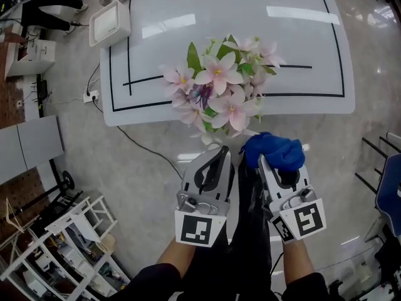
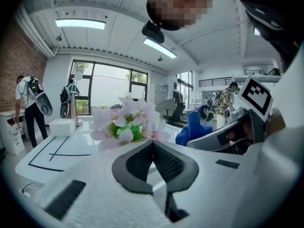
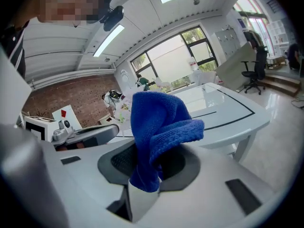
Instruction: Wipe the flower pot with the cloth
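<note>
A bunch of pink flowers (image 1: 219, 89) with green leaves stands at the near edge of the white table (image 1: 313, 49); the blooms hide the pot from above. My left gripper (image 1: 220, 152) hangs just in front of the flowers, shut and empty. In the left gripper view its jaws (image 2: 153, 145) meet tip to tip with the flowers (image 2: 124, 123) right behind them. My right gripper (image 1: 269, 162) is beside it, shut on a blue cloth (image 1: 274, 149). In the right gripper view the cloth (image 3: 156, 122) stands bunched up between the jaws.
A white box (image 1: 109, 22) sits on the table's far left corner. A power strip (image 1: 91, 96) and a cable lie on the floor at left. White racks (image 1: 56, 243) stand at lower left, a blue chair (image 1: 390, 193) at right. A person (image 2: 28, 110) stands far off.
</note>
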A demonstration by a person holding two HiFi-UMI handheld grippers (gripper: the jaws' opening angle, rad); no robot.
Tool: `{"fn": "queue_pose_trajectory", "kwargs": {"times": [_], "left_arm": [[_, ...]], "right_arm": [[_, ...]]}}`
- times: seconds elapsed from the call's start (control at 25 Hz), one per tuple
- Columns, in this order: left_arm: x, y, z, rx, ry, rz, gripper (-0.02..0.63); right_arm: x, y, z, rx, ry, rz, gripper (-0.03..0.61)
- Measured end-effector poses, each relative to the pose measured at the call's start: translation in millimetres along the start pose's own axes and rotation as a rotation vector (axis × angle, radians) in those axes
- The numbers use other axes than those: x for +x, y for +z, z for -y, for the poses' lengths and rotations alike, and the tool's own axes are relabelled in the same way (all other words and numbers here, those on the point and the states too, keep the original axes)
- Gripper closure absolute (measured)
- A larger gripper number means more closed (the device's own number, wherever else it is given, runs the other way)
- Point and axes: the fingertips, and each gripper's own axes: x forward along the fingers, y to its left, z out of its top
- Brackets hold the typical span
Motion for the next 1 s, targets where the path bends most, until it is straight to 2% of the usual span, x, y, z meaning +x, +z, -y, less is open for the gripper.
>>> {"fn": "queue_pose_trajectory", "kwargs": {"times": [0.2, 0.36, 0.68, 0.84, 1.0], "left_arm": [[15, -33, 6, 0.024, -0.044, -0.015, 0.606], [24, -45, 12, 0.024, -0.074, 0.007, 0.607], [31, -58, 26, 0.040, -0.135, 0.010, 0.606], [32, -62, 14, 0.036, -0.112, 0.002, 0.606], [32, -69, 4, 0.024, -0.088, -0.004, 0.606]], "right_arm": [[13, -14, 26, 0.031, -0.007, 0.053, 0.471], [27, -11, 45, 0.023, -0.028, 0.103, 0.471], [67, 56, 73, 0.056, 0.001, 0.291, 0.472], [100, 72, 78, 0.045, 0.024, 0.288, 0.472], [114, 70, 75, 0.020, 0.048, 0.258, 0.472]]}}
